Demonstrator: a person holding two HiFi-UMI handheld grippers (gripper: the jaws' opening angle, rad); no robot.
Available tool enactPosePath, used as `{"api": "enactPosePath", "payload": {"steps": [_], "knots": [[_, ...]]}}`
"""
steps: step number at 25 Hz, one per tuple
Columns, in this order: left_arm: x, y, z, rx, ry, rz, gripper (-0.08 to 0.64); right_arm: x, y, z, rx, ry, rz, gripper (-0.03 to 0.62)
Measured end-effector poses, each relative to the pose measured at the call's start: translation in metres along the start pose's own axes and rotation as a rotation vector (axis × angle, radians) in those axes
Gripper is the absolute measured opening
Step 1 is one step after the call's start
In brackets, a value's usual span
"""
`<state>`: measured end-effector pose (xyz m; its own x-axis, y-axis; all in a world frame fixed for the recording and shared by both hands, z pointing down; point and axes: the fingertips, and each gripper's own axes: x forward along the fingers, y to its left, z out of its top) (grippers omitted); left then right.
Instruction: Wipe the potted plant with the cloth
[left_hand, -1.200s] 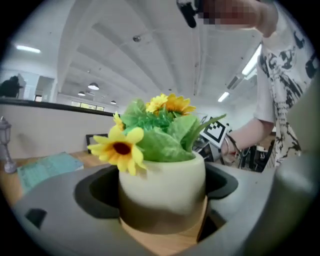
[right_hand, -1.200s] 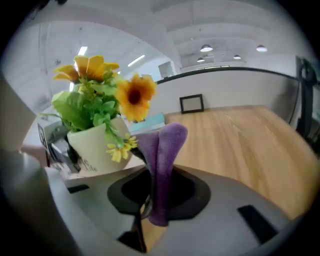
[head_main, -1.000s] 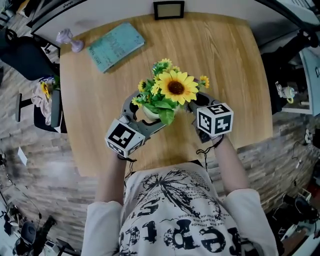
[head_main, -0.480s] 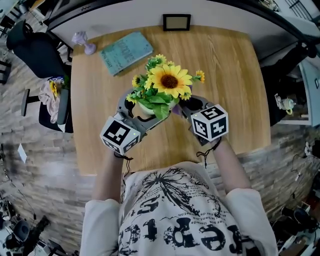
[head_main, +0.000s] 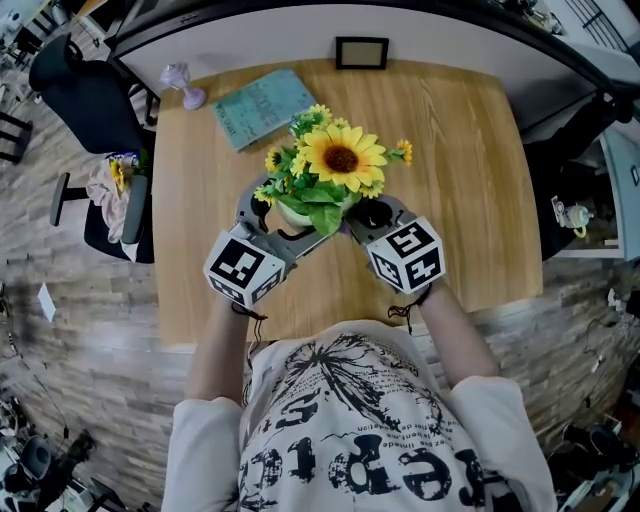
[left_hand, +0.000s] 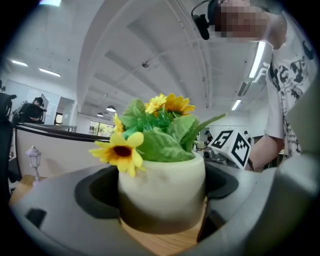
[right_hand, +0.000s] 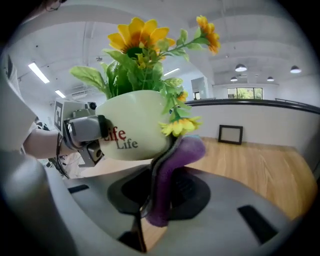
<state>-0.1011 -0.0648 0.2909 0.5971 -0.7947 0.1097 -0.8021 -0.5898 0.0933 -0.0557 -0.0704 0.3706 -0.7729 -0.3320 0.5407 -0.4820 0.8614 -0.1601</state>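
A white pot (head_main: 295, 213) with a big sunflower (head_main: 340, 158) and green leaves hangs over the wooden table (head_main: 470, 180). My left gripper (head_main: 283, 220) is shut on the pot, one jaw on each side; in the left gripper view the pot (left_hand: 162, 192) fills the gap. My right gripper (head_main: 362, 214) sits just right of the pot, shut on a purple cloth (right_hand: 170, 170). The cloth stands up between the jaws and touches the pot's side (right_hand: 132, 132) under a small yellow flower. Red and black lettering shows on the pot.
A teal book (head_main: 262, 105) lies at the table's far left, with a small lilac figure (head_main: 180, 80) beside it. A dark picture frame (head_main: 362, 52) stands at the far edge. A dark chair (head_main: 85, 90) is left of the table.
Both grippers and the pot have risen and drawn a little closer together. The right gripper has rolled, so its marker cube shows another face, and the cloth now sits against the pot.
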Motion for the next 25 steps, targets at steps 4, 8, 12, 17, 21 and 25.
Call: {"api": "enactPosePath", "payload": {"steps": [4,8,12,17,21,25], "knots": [[-0.001,-0.002,0.005,0.006,-0.010,0.001,0.506,-0.003,0.005,0.004,-0.012,-0.038,0.010,0.078],[-0.003,-0.007,0.010,-0.002,-0.032,0.001,0.506,-0.007,0.014,0.007,-0.005,-0.067,0.024,0.078],[-0.005,-0.012,0.018,-0.018,-0.057,-0.002,0.506,-0.010,0.026,0.012,-0.009,-0.080,0.046,0.078],[-0.005,-0.015,0.024,-0.022,-0.083,-0.014,0.506,-0.001,0.050,0.019,-0.095,-0.074,0.081,0.078],[-0.006,-0.018,0.023,-0.014,-0.087,-0.008,0.506,-0.002,0.054,0.017,-0.097,-0.081,0.086,0.078],[-0.012,-0.024,0.023,-0.018,-0.100,0.001,0.506,-0.008,0.067,0.011,-0.118,-0.077,0.106,0.078]]}}
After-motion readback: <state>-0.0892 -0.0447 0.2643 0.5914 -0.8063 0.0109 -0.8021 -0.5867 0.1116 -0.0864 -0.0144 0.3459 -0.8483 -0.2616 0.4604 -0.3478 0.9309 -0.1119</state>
